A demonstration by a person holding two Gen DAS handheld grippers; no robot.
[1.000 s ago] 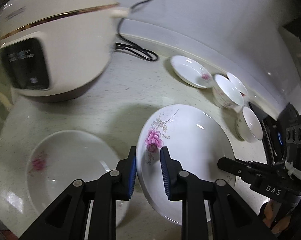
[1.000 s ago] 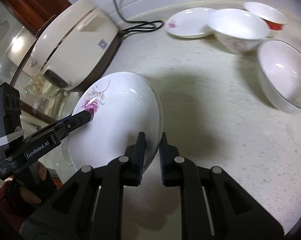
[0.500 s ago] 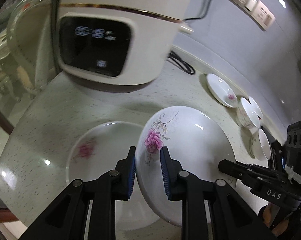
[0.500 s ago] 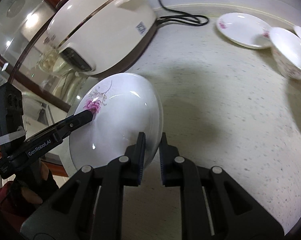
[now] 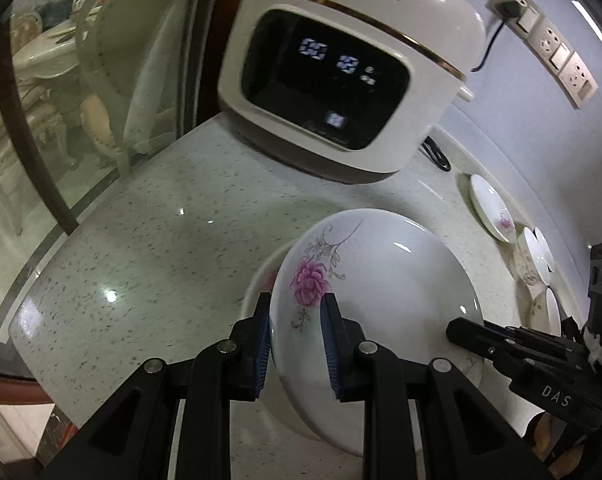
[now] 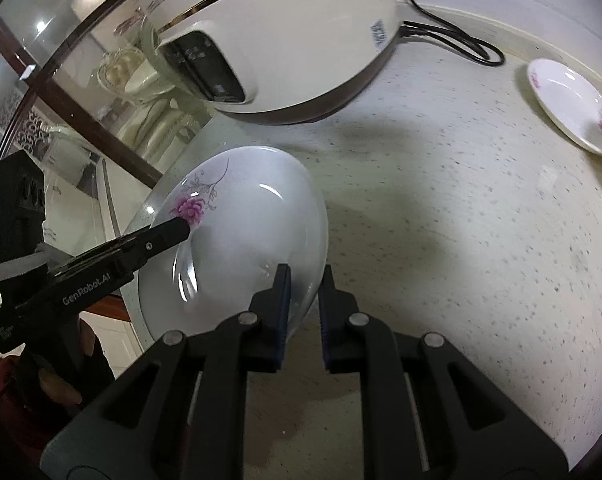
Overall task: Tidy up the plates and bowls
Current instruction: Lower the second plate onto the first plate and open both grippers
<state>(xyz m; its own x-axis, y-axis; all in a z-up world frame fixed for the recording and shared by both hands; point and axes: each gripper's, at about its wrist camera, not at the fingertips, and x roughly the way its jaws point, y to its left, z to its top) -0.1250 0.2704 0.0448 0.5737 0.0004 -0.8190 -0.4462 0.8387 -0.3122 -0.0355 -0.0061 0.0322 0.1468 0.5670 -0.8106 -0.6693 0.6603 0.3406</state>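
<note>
While both black two-finger grippers clamped opposite edges of the white ceramic plate with a pink flower [image 5: 381, 280], it hung tilted above the speckled pale stone counter [image 5: 149, 248]. The left gripper [image 5: 295, 344] pinched the rim by the flower; the right gripper [image 6: 304, 300] pinched the far rim. Just beneath lay a second white flowered plate [image 5: 261, 280]. A cream rice cooker [image 5: 341, 80] stood behind.

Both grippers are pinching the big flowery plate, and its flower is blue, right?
Not quite. Both the left gripper and the right gripper do pinch the big flowery plate, but its flower is pink, not blue. The left wrist view shows it clearly.
</note>
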